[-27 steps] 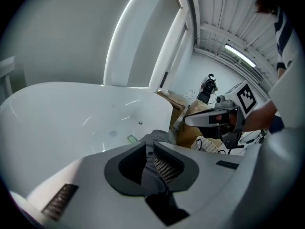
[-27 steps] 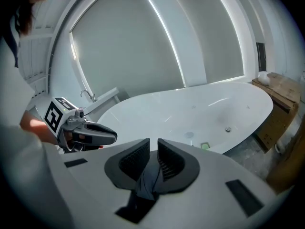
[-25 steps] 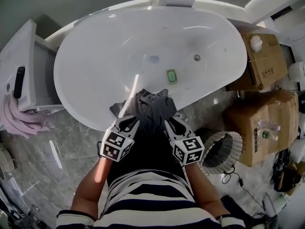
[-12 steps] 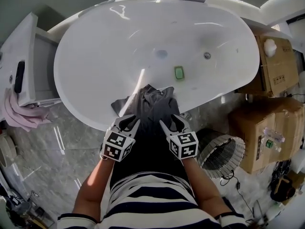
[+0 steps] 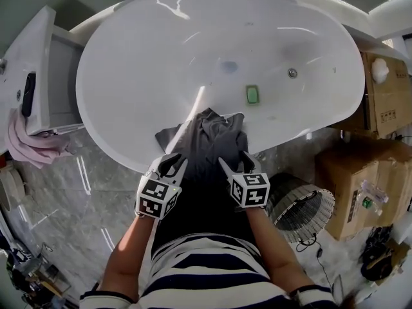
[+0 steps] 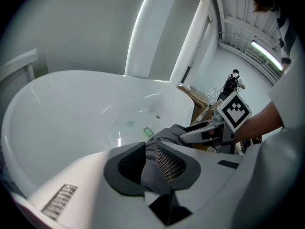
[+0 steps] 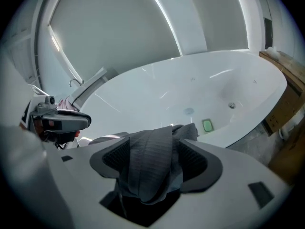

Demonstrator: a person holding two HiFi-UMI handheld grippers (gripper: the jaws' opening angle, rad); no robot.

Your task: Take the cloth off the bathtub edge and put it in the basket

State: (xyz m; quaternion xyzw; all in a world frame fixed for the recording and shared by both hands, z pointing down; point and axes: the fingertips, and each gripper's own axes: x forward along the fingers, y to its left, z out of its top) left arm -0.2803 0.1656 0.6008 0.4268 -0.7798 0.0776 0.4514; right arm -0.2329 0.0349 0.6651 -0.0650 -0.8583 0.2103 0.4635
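Observation:
A dark grey cloth (image 5: 209, 134) lies draped over the near rim of the white bathtub (image 5: 109, 143). My left gripper (image 5: 174, 165) is at its left side. In the left gripper view the left gripper (image 6: 150, 149) has just been opening a little, with a fold of the cloth (image 6: 167, 133) still pinched in the narrow gap. My right gripper (image 5: 235, 161) is at the cloth's right side. Its jaws have just been opening and stand wide, and the cloth (image 7: 143, 171) lies loose between the pads. A wicker basket (image 5: 302, 208) stands on the floor to the right.
A green pad (image 5: 252, 94) and the drain (image 5: 228, 66) are inside the tub. Cardboard boxes (image 5: 351, 179) stand right of the basket. A pink towel (image 5: 29, 148) hangs off a white unit (image 5: 38, 69) at the left. Grey tiled floor (image 5: 77, 198) surrounds the tub.
Both grippers have sunk toward the tub rim. The right jaws have spread wide apart. The cloth, bunched up between them before, now lies flatter over the rim.

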